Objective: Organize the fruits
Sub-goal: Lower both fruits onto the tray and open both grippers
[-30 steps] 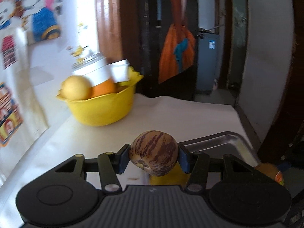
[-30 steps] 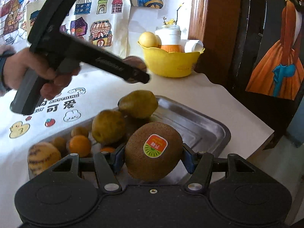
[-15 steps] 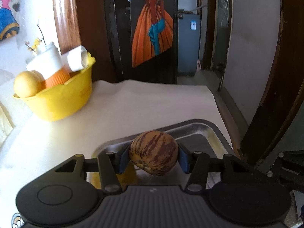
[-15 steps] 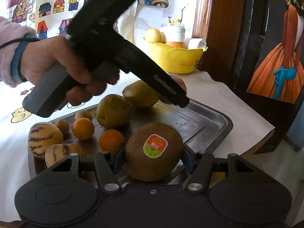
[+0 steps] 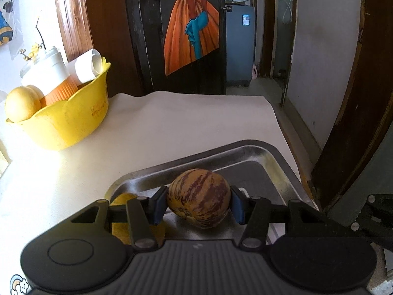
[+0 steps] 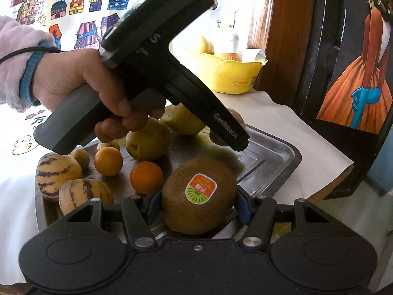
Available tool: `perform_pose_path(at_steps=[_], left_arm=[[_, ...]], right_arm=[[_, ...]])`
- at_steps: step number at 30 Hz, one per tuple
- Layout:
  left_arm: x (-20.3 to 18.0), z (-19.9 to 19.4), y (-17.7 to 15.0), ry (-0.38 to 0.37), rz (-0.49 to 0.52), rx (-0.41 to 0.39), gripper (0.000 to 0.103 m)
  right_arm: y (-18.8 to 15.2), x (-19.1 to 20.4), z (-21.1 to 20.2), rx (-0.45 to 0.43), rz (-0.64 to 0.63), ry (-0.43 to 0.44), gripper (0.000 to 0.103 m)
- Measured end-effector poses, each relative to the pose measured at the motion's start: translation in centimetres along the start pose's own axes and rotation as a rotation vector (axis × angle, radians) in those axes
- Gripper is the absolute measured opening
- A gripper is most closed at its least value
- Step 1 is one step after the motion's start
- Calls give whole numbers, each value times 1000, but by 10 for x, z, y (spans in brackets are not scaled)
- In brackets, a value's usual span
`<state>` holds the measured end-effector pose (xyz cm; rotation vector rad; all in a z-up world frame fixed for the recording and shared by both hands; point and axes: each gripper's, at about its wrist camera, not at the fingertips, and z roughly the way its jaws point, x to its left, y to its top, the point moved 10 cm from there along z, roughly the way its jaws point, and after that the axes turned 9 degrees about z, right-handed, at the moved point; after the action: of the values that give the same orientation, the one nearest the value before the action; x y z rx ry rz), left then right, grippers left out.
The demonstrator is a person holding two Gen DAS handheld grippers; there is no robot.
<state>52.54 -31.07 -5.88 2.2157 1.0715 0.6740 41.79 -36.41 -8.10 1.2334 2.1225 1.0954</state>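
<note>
1. Your work surface is a table (image 5: 172, 123) under a pale cloth; a printed cartoon cloth covers its left part in the right wrist view.
2. The steel tray (image 6: 277, 152) lies on that table near its right edge. It holds the loose fruit.
3. The yellow bowl (image 5: 73, 123) stands at the far left of the table, well apart from the tray. It contains a white jar, a paper roll and pale round fruit.
4. Your left gripper (image 5: 198, 205) is pinching the striped melon (image 5: 199, 201); both blue pads press its sides. It hangs over the far part of the tray. Your left hand (image 6: 81, 86) wraps the handle.
5. Your right gripper (image 6: 199, 202) is pinching the kiwi (image 6: 199, 196), sticker upward, over the near edge of the tray.
6. Two pears (image 6: 147, 140) lie in the middle of the tray, touching each other.
7. Two more striped melons (image 6: 57, 172) lie at the tray's left end.
8. Two oranges (image 6: 146, 177) lie between the pears and the kiwi.
</note>
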Motion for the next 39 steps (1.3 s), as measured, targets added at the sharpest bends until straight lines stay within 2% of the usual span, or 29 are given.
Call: perform_pose_path(at_steps=[13,20,25,29,33,35,39], left_arm=[[-2,1,-1,8,21,5,58],[0,-1,0,7,-11,3,58],[0,-7,-1,3,-27,7,59],[5,-20,6,12,-58,-18,68],[12,-38,10,24,-87,-46,74],[15,-48,10,34,-97,-57,81],[23,-67,9,57,-133,-74,86]], right_arm=[[1,1,-6,-20,17,-17,64],[-5,5,-9,-10,8,-30,65],[-4,6,-12,-15,24,-41,70],[0,3,-18,-34,72,-55,74],[4,1,-26,-55,120,-76,79],[8,0,-31,-79,152,-91,83],[17,0,-37,-125,202,-108,86]])
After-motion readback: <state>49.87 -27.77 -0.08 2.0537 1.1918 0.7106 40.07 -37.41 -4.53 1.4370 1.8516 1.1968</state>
